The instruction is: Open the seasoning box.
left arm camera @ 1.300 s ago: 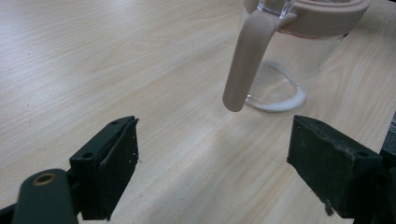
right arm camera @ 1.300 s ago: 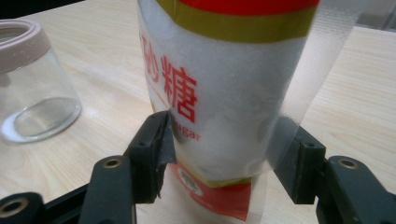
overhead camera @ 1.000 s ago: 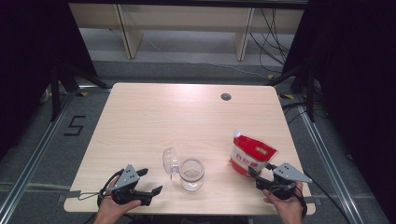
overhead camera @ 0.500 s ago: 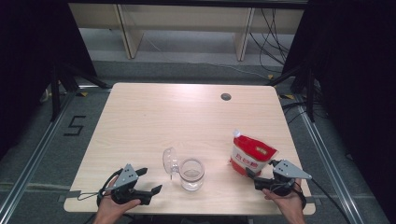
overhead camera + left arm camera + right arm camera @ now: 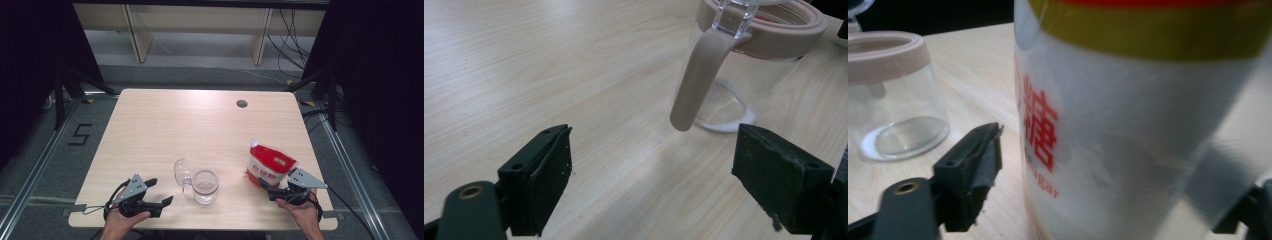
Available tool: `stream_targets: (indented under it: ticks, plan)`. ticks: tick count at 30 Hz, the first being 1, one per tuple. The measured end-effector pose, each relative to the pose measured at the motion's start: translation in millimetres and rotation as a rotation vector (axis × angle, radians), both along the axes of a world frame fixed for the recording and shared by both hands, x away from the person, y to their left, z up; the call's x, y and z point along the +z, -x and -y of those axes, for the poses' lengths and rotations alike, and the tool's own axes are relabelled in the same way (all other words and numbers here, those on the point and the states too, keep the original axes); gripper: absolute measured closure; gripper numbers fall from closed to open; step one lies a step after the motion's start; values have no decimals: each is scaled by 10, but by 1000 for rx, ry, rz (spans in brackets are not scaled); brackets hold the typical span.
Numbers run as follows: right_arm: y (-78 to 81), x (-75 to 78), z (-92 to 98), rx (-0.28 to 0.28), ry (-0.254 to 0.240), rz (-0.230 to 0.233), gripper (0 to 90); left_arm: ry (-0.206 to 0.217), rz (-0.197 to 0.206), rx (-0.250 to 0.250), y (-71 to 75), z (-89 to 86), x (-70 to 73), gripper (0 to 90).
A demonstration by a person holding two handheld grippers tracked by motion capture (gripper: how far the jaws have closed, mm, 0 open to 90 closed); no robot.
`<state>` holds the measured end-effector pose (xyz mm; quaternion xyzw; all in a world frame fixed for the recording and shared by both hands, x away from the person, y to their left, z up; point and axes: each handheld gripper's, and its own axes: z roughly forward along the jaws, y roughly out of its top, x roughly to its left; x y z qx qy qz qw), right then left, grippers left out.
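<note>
Starting left: holds the left gripper (image 5: pixel 161 191) low over the near edge of the table (image 5: pixel 200 125), spread wide and gripping nothing. Points it toward the glass jar (image 5: pixel 205 186), which stands just ahead of the jaws and a little to their right, apart from them. Looks parked in readiness, probably to steady the jar if it needs bracing.

Moving to the middle: leaves the jar upright, with its clear lid (image 5: pixel 181 171) flipped back on the side nearer the left gripper. Seen along the left gripper's jaws, shows a pinkish rim and a pinkish latch (image 5: pixel 696 85) hanging down the jar's near wall. Keeps the mouth open and facing up, presumably to take in what the bag holds. Shows a thin white trace at the bottom, otherwise looks close to empty.

Ending right: brings the right gripper (image 5: pixel 267 189) up against the red-and-white sugar bag (image 5: pixel 270 165), which stands directly in front of it, between the jaws. Has just been opening those jaws; the one pad in clear sight stands off the bag's side, so no squeeze on it now. Stands the bag on its base, spout corner up and away from the gripper, seemingly to keep the contents in.
</note>
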<state>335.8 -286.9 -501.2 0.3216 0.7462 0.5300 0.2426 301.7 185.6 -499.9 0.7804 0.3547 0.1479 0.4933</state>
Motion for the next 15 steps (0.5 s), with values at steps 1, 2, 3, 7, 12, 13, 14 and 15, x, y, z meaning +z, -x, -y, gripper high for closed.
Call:
stream_targets:
  ticks: [1, 2, 3, 7, 12, 13, 14, 15]
  plan:
    - [-3, -4, -11, -4, -5, 1, 197, 5, -11, 8, 3, 12, -2, 156]
    - [-12, -12, -18, -6, -9, 22, 202, 5, -10, 11, 4, 21, 0, 156]
    - [-11, -15, -17, 3, -14, 14, 211, 2, -9, 1, -3, 22, -3, 156]
    - [-49, -33, 1, -11, -9, 22, 208, -12, -2, -7, -9, 34, 2, 156]
    - [-79, -55, -18, 9, -14, 33, 217, -21, 2, -17, -4, 42, -2, 156]
    - [-76, -64, -26, 1, -16, 34, 227, -20, -3, -10, 4, 45, -3, 156]
    - [-77, -64, -30, 6, -19, 22, 228, -27, -3, -11, 7, 40, 0, 156]
    - [-89, -66, -24, 36, -29, 16, 227, -18, -3, -17, 4, 40, -7, 156]
